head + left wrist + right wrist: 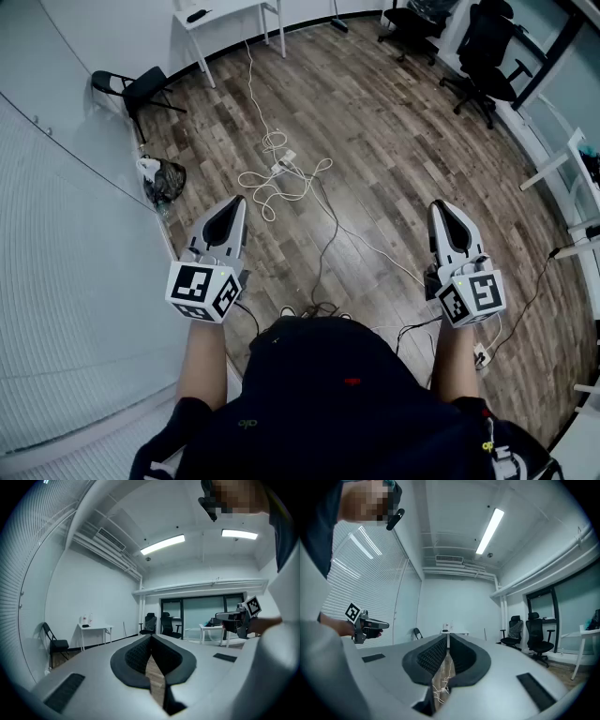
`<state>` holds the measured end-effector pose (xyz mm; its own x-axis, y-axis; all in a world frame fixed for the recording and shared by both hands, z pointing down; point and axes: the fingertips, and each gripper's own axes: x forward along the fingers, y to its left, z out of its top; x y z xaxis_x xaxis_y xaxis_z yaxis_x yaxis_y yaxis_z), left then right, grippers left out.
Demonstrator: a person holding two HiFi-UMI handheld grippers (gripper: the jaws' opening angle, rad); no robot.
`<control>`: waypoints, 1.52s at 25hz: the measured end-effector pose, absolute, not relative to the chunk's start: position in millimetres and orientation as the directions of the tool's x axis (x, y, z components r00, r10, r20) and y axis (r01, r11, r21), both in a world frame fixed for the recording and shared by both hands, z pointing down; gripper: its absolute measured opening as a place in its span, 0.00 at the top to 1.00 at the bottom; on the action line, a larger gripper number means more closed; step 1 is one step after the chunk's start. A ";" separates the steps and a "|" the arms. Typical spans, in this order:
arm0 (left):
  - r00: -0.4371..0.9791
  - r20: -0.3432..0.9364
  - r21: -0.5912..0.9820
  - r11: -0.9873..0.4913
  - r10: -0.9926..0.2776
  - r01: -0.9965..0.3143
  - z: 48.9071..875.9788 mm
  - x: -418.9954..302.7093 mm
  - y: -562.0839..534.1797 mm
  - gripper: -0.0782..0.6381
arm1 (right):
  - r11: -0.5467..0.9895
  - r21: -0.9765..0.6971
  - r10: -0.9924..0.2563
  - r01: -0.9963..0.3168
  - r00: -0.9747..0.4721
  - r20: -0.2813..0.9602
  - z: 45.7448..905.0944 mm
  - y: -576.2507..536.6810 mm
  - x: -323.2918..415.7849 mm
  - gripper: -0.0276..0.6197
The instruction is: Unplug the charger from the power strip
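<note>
- Above the wood floor (394,141), left claw (234,202) and right claw (441,208) are both closed, gripping nothing.
- Ahead, power strip (284,162) lies among tangled white cables (272,192); charger too small to discern.
- Folding chair (131,89) stands by the blinds (66,281).

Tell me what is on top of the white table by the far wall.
A small dark thing lies on the white table, and white containers stand beside it. Too small to identify; nothing covers them.

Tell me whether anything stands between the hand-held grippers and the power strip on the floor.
Nothing visible does. Bare floor separates the power strip from the left hand-held gripper and the right hand-held gripper; white cable lies looped beside it.
</note>
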<state>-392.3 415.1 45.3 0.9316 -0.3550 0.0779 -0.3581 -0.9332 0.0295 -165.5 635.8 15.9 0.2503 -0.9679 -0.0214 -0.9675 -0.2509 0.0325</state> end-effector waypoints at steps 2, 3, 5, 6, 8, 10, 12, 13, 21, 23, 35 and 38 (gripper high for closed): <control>0.932 0.082 0.029 -0.933 -0.354 -0.357 46.8 -392.9 418.1 0.86 | -0.253 0.032 -0.967 -0.967 0.252 -0.023 17.2 639.8 -163.9 0.90; 0.932 0.084 0.029 -0.934 -0.354 -0.357 47.5 -393.3 419.3 0.86 | -0.254 0.032 -0.967 -0.967 0.254 -0.023 17.7 641.6 -163.3 0.90; 0.931 0.088 0.027 -0.933 -0.354 -0.358 48.6 -393.7 420.8 0.86 | -0.257 0.033 -0.966 -0.966 0.256 -0.022 18.7 644.3 -162.4 0.90; 0.931 0.091 0.026 -0.933 -0.354 -0.358 49.2 -393.6 421.5 0.86 | -0.257 0.033 -0.966 -0.966 0.257 -0.020 19.5 645.1 -162.2 0.90; 0.931 0.095 0.025 -0.934 -0.353 -0.357 50.3 -392.9 422.8 0.86 | -0.258 0.032 -0.966 -0.966 0.257 -0.016 22.1 645.5 -161.6 0.90; 0.931 0.098 0.022 -0.935 -0.351 -0.355 50.6 -392.6 423.0 0.86 | -0.262 0.024 -0.965 -0.965 0.261 -0.018 23.3 643.9 -161.3 0.90; 0.931 0.099 0.022 -0.935 -0.351 -0.355 50.8 -393.2 423.3 0.86 | -0.271 0.005 -0.962 -0.963 0.271 -0.025 23.7 643.1 -160.3 0.90; 0.931 0.100 0.023 -0.934 -0.352 -0.356 51.2 -393.5 423.9 0.86 | -0.273 -0.007 -0.962 -0.962 0.273 -0.027 24.7 643.3 -159.6 0.90; 0.924 0.114 0.034 -0.928 -0.365 -0.371 56.5 -389.0 425.6 0.86 | -0.252 -0.033 -0.968 -0.967 0.252 0.000 36.8 642.9 -155.8 0.90; 0.923 0.115 0.037 -0.927 -0.367 -0.373 58.0 -383.3 432.1 0.86 | -0.241 -0.033 -0.970 -0.970 0.242 -0.005 38.6 648.9 -151.7 0.90; 0.897 0.176 -0.009 -0.912 -0.405 -0.410 76.5 -361.5 488.0 0.86 | -0.118 -0.143 -0.993 -0.983 0.118 0.014 92.2 672.5 -131.0 0.90; 0.888 0.204 -0.019 -0.908 -0.413 -0.418 77.2 -354.4 493.7 0.86 | -0.073 -0.192 -0.997 -0.979 0.069 0.024 106.8 664.8 -131.5 0.90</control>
<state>-354.4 493.7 77.2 0.8876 -0.4132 0.2036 -0.4184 -0.9081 -0.0191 -131.5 664.8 106.8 0.0691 -0.9973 0.0244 -0.9787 -0.0725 -0.1920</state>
